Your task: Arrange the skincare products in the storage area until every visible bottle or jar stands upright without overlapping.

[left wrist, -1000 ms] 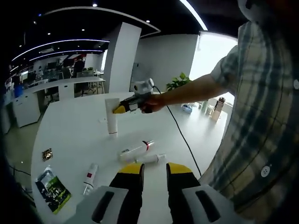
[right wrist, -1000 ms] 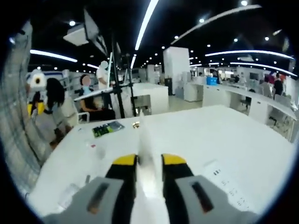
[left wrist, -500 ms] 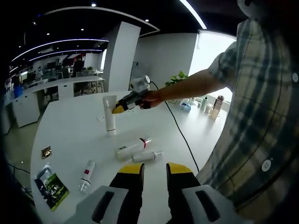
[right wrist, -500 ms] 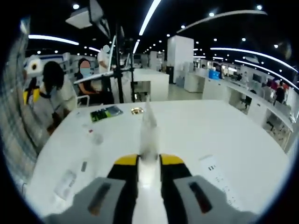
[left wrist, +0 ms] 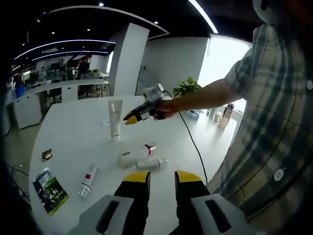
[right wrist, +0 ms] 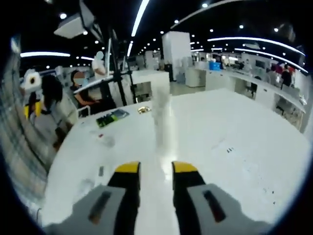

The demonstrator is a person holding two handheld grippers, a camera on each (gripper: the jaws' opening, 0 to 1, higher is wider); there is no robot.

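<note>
Arm in a plaid sleeve (left wrist: 274, 112) is what we see first in the left gripper view, stretched out across the white table (left wrist: 73, 142), its hand (left wrist: 164, 108) carrying the right gripper (left wrist: 128, 119) just beside the tall white tube (left wrist: 115, 119) and apart from it. In the right gripper view that gripper (right wrist: 155, 169) has its yellow-tipped jaws parted with nothing between them, and the tube (right wrist: 162, 120) stands upright on its cap just ahead, blurred. The left gripper (left wrist: 162, 177) sits low over the near edge of the table, its jaws also parted and empty. We see the tube standing cap down, flat crimped end up, near the table's middle. Nearer us, two white bottles (left wrist: 133, 155) (left wrist: 149, 164) lie on their sides close together, the first with a red band near its cap. A smaller white tube with a red label (left wrist: 86, 180) lies flat further left, well apart. A dark green packet (left wrist: 49, 189) and a small brown wrapper (left wrist: 47, 155) lie near the left edge.
</note>
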